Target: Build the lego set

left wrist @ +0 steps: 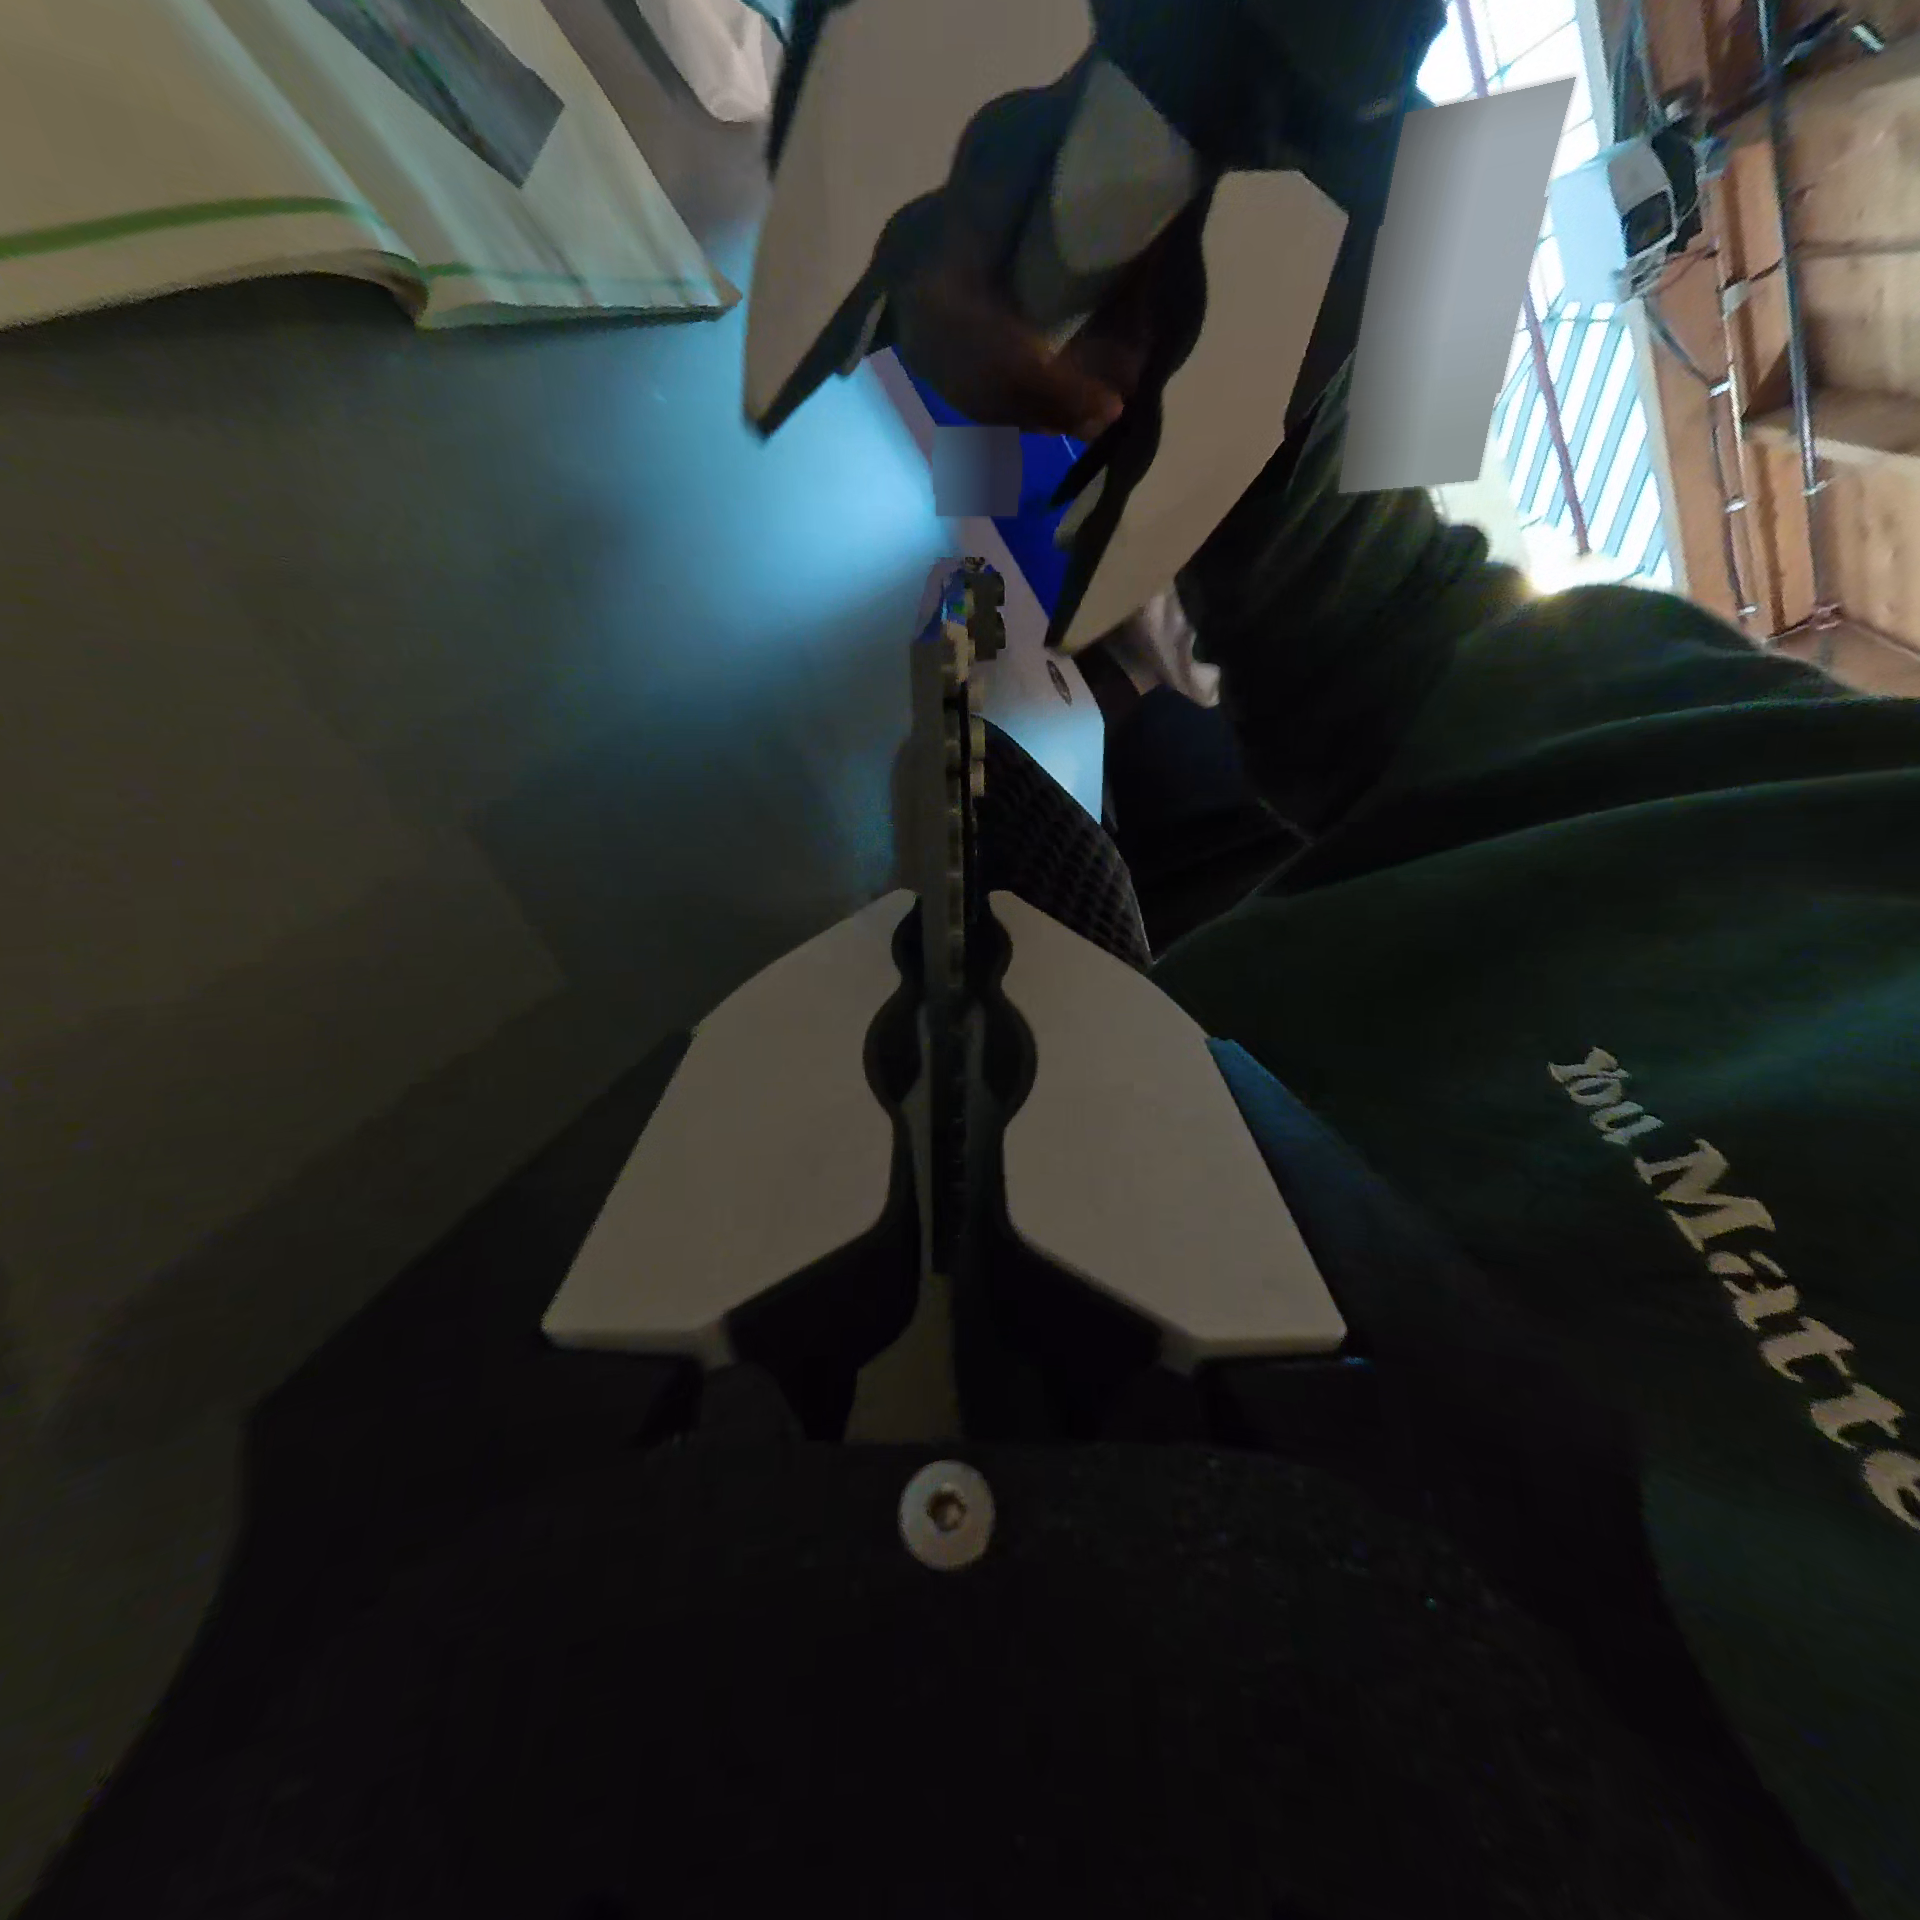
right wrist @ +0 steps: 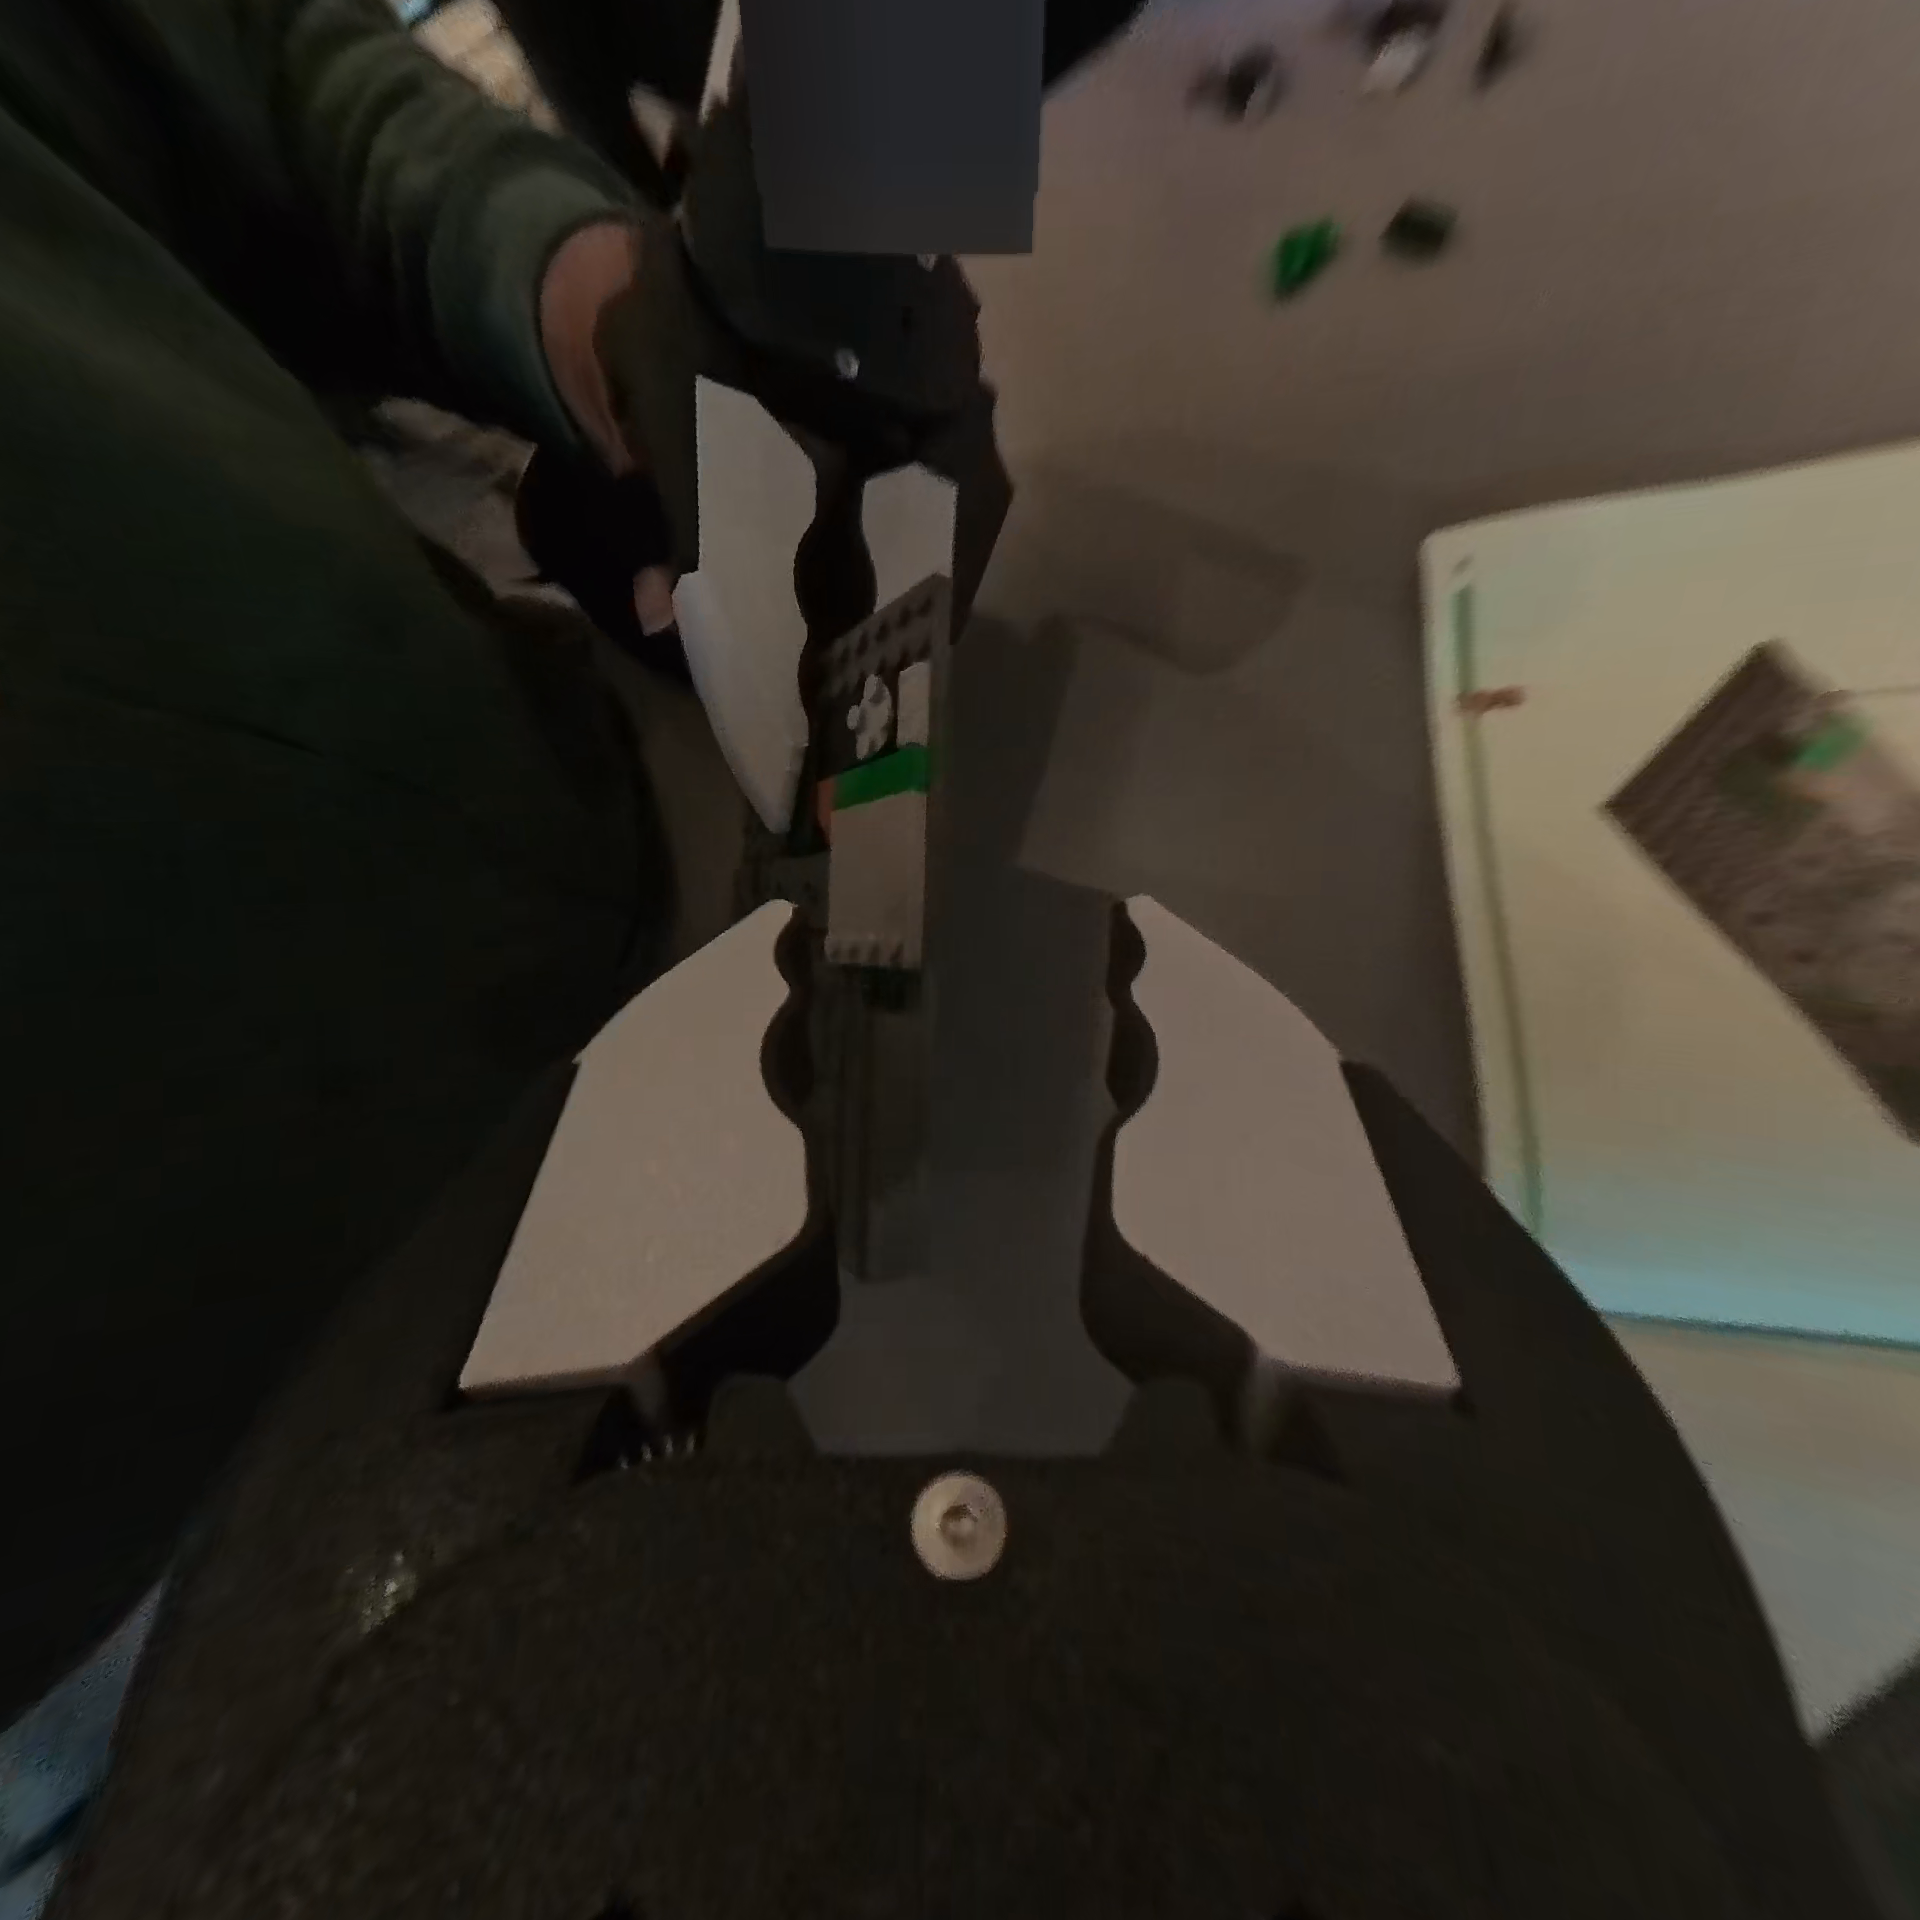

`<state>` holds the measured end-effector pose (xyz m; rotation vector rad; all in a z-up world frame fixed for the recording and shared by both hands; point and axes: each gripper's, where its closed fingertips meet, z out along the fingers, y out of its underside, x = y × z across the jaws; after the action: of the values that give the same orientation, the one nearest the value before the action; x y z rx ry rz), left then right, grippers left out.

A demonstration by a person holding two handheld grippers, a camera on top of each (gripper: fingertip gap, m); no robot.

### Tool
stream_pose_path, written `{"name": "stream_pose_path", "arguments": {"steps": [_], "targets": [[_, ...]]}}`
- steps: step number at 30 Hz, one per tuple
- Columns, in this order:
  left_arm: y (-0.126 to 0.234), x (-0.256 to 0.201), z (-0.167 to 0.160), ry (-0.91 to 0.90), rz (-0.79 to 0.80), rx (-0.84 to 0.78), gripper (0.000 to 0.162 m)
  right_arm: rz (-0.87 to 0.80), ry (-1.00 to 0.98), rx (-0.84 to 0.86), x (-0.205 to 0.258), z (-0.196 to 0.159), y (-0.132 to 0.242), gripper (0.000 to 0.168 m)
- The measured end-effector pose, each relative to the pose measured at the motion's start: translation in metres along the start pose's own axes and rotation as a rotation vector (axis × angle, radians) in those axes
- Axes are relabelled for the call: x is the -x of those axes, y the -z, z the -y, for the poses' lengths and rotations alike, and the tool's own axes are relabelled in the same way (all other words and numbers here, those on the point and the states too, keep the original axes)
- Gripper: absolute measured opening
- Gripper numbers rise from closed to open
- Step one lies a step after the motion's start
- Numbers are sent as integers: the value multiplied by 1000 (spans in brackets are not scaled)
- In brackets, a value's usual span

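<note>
My left claw (left wrist: 951, 935) pinches the grey lego plate (left wrist: 948, 831) edge-on, held above the bench (left wrist: 364, 727). My right claw (right wrist: 951, 914) is spread, the plate (right wrist: 878, 831) between its fingers.

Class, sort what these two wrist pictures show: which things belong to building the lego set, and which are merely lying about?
Belonging to the job:
lego assembly, clamped in the left gripper
right gripper, open
instruction booklet
loose green piece
loose dark piece

Lying about:
cardboard boxes
grey table
</note>
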<state>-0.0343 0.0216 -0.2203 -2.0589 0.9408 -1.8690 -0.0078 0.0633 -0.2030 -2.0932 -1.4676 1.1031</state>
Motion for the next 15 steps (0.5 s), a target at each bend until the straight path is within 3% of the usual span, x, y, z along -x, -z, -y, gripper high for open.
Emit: {"name": "stream_pose_path", "arguments": {"steps": [11, 15], "targets": [[-6, 3, 2, -42, 30, 16, 7, 166, -37, 240, 14, -6, -31, 49], [-7, 0, 4, -58, 26, 19, 7, 208, -36, 256, 20, -7, -37, 31]]}}
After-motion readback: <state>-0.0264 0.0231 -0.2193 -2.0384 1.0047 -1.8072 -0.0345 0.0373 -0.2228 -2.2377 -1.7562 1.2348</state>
